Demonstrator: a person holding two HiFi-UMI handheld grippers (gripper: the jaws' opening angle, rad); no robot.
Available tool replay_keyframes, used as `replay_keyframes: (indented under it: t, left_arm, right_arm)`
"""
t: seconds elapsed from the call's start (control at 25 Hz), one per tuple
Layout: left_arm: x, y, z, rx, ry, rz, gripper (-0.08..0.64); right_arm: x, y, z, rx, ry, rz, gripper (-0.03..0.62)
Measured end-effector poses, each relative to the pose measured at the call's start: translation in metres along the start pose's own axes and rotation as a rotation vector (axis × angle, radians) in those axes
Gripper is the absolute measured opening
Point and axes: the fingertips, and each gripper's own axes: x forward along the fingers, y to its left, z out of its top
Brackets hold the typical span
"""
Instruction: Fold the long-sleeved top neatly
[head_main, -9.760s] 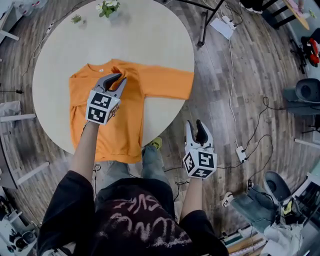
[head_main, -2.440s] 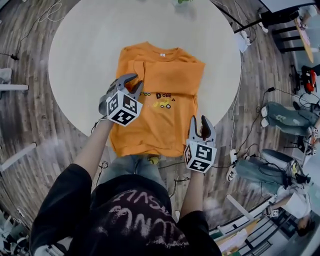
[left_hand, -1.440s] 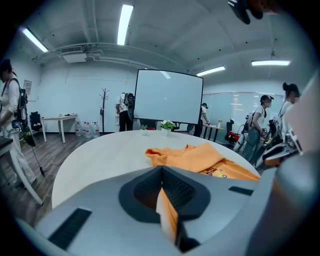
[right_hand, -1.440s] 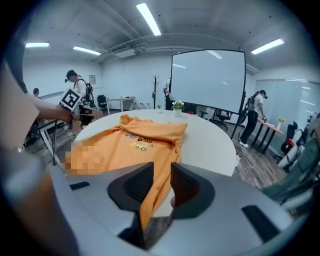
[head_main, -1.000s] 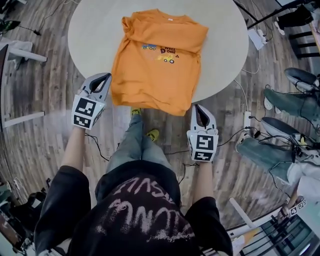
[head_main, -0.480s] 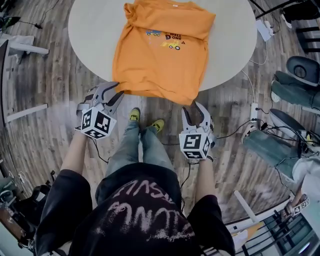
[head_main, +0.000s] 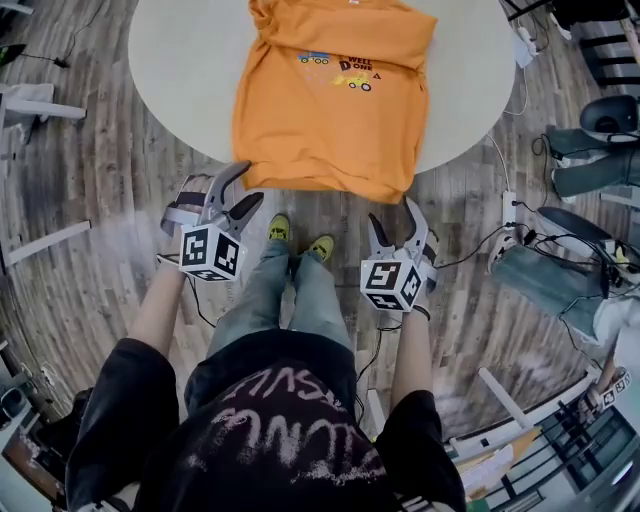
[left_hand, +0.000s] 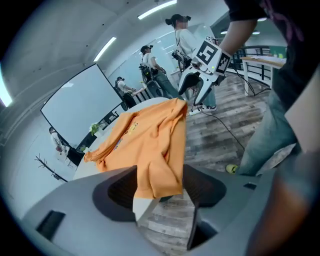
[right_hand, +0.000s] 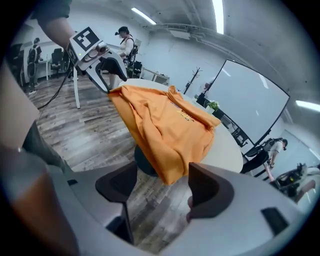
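On the round pale table (head_main: 170, 70) lies the orange long-sleeved top (head_main: 330, 100), chest upward with a small printed motif (head_main: 340, 72) showing. Its sleeves are tucked in, so the outline is roughly a rectangle, and its hem hangs over the table's near edge toward the person.

Just below the hem's left corner is the left gripper (head_main: 245, 185). Its jaws stand wide apart and have just been opening. In its own view the hanging corner shows in the gap, with neither pad pressing on it. Below the hem's right corner, the right gripper (head_main: 393, 215) is likewise spread wide and has just been opening. The drooping cloth is in line with its gap but ungripped.

Between the two grippers are the person's jeans (head_main: 290, 290) and yellow shoes (head_main: 322, 246), on a grey wooden floor (head_main: 100, 200). Cables (head_main: 500, 180) trail to the right.
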Motion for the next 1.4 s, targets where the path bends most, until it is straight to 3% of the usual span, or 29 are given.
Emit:
replay_keyframes:
  t: [0.24, 0.72, 0.88, 1.36, 1.4]
  left_arm:
    - [0.011, -0.006, -0.004, 0.073, 0.008, 0.05, 0.299]
    - [0.024, -0.004, -0.011, 0.127, 0.075, 0.255, 0.296]
    - [0.022, -0.002, -0.011, 0.125, 0.068, 0.299, 0.258]
    - [-0.005, 0.004, 0.004, 0.109, 0.02, 0.303, 0.068]
    - [-0.005, 0.004, 0.004, 0.108, 0.02, 0.3, 0.062]
  right_arm:
    - [0.001, -0.003, -0.011, -0.01, -0.002, -0.096, 0.342]
    - [0.036, -0.005, -0.021, -0.132, -0.112, -0.177, 0.37]
    - [0.041, -0.008, -0.015, -0.148, -0.141, -0.227, 0.367]
    - [0.011, -0.031, 0.0, -0.138, -0.184, -0.312, 0.044]
    - [0.009, -0.031, 0.001, -0.141, -0.187, -0.311, 0.043]
